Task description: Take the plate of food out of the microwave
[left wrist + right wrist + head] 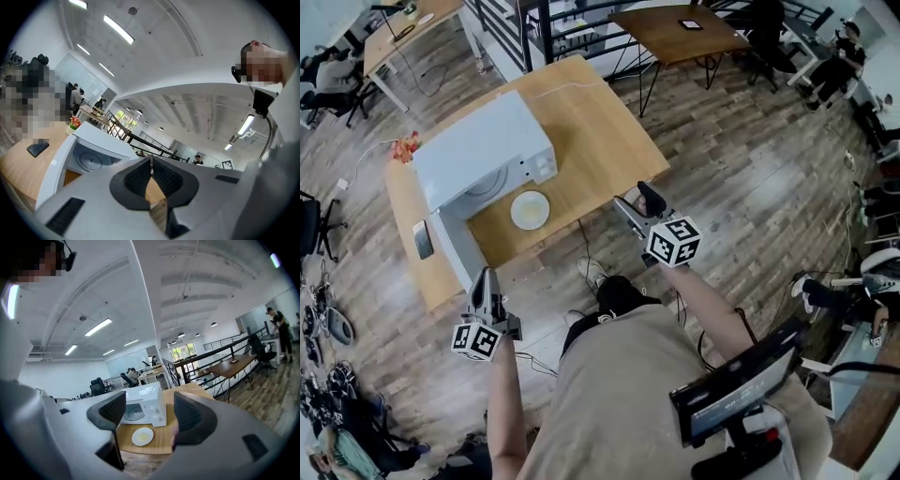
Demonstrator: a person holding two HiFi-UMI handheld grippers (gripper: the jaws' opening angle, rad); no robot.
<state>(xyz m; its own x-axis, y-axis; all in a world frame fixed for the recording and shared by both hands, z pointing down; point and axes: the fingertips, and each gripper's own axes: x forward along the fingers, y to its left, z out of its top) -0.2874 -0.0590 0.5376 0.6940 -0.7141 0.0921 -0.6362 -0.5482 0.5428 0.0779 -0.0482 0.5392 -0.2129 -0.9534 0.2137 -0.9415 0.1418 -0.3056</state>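
Note:
The white microwave (483,150) stands on a wooden table (600,141) with its door (455,246) swung open towards me. A white plate of pale food (530,209) rests on the table just in front of the microwave. Both grippers are held back from the table's near edge. My left gripper (485,277) is near the open door, shut with nothing in it. My right gripper (636,199) is open and empty. The right gripper view shows the plate (142,436) and microwave (140,408) far off between the jaws. The left gripper (151,164) faces the microwave (89,154), whose cavity shows only its turntable.
A dark phone (423,239) lies on the table's left end beside the door, and a small bunch of flowers (406,146) sits behind the microwave. Other tables (680,33) and seated people stand further off on the wooden floor.

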